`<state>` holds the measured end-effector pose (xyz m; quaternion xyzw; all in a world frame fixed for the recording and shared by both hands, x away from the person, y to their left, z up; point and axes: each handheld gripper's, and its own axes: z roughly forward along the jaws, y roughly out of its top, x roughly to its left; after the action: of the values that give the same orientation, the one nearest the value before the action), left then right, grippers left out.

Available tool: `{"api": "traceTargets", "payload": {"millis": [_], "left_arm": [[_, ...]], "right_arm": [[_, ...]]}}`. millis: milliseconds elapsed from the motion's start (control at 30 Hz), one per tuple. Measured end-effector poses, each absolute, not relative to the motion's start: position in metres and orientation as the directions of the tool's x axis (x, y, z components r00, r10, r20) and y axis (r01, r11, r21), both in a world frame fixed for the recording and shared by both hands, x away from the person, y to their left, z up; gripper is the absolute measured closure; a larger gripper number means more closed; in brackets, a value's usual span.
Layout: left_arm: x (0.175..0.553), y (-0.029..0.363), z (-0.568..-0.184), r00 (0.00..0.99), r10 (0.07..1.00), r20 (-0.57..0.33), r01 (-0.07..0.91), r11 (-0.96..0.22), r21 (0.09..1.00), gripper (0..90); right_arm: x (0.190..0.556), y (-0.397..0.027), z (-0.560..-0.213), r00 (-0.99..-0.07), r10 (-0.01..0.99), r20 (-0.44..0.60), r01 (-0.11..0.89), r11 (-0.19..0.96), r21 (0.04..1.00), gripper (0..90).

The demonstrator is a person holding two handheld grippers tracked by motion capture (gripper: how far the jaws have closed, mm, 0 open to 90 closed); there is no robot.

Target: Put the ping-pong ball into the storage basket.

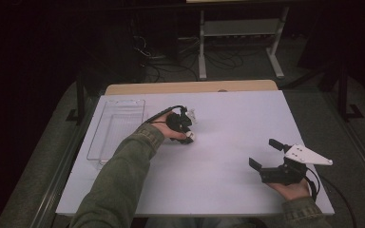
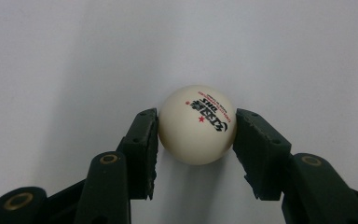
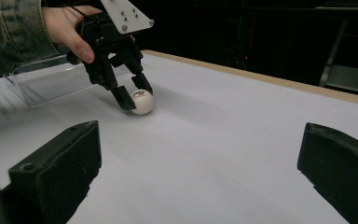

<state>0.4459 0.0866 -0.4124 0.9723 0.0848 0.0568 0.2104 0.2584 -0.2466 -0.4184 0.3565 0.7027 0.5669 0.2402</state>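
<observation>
My left tongs are pinching the white ball on the bench — it's sitting squarely between them; right tongs are idling, spread.

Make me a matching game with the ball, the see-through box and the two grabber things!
Things:
1. table tennis ball
2. clear tray
3. left gripper
4. right gripper

States or places:
A. jaws wide apart, nothing between them
B. on the white table near its left edge, nothing inside
C. white with red and black print, sitting on the table
D. jaws pressed on both sides of the ball

Pairs: 1-C, 2-B, 3-D, 4-A
</observation>
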Motion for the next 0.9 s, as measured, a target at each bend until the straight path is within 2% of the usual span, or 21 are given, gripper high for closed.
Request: {"api": "traceTargets", "payload": {"millis": [900], "left_arm": [[0.4440,0.0894,-0.4059,0.979,0.189,0.079,0.139,-0.895,0.425,50.6]], "right_arm": [[0.2583,-0.2475,-0.4181,-0.623,0.779,0.065,0.227,0.101,0.969,0.0]]}}
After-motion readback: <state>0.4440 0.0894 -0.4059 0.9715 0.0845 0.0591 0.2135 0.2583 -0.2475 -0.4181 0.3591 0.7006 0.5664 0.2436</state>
